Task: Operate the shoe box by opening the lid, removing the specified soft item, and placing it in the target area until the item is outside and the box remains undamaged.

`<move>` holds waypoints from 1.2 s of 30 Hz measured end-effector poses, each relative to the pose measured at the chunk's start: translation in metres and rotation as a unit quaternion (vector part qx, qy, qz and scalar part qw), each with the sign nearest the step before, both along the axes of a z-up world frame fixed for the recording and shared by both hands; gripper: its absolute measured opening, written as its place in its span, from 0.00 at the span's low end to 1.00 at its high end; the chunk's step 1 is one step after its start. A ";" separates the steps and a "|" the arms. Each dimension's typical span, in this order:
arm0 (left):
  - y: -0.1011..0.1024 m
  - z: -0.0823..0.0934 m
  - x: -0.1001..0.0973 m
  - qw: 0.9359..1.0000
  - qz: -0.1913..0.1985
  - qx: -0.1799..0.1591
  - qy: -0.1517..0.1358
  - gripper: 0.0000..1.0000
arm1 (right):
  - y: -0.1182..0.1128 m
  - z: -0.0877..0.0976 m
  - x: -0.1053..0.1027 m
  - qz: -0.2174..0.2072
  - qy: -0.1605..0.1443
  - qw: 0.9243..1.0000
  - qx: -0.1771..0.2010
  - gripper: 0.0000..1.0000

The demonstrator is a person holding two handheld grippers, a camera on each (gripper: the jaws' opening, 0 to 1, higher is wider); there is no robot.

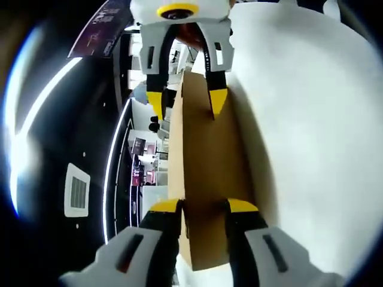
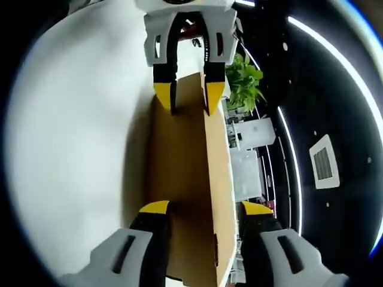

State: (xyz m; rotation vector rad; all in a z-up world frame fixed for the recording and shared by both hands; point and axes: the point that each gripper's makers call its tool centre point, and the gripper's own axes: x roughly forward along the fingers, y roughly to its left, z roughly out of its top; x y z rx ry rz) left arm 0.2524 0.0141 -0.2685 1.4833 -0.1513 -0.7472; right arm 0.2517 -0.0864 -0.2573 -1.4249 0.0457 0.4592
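Note:
A brown cardboard shoe box (image 1: pixel 206 161) is held between my two grippers, one at each end. In the left gripper view my left gripper (image 1: pixel 203 206) has its yellow-tipped jaws pressed on the near end, and my right gripper (image 1: pixel 187 103) clamps the far end. From the other side, the box (image 2: pixel 188 161) runs from my right gripper (image 2: pixel 206 207) up to my left gripper (image 2: pixel 190 95). The box looks closed, and what is inside it is hidden. Both views are rolled sideways.
A white table top (image 1: pixel 311 119) lies beside the box, also seen in the right gripper view (image 2: pixel 78 119). A green plant (image 2: pixel 245 84) and white furniture (image 2: pixel 251 134) stand beyond the table. A dark ceiling with a vent (image 2: pixel 326 161) and light strips lies on the other side.

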 end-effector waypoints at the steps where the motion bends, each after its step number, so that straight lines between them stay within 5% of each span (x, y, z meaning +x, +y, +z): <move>1: 0.000 0.000 0.000 1.000 0.000 0.000 0.000 0.29 | 0.000 -0.001 0.000 0.001 0.001 1.000 -0.001 0.40; 7: 0.000 0.000 0.000 1.000 0.002 -0.003 0.000 0.29 | 0.001 -0.005 -0.001 0.009 0.009 1.000 -0.003 0.30; 36: 0.009 0.001 0.003 1.000 0.002 -0.025 0.000 0.30 | 0.002 -0.012 -0.003 0.009 0.017 1.000 -0.018 0.29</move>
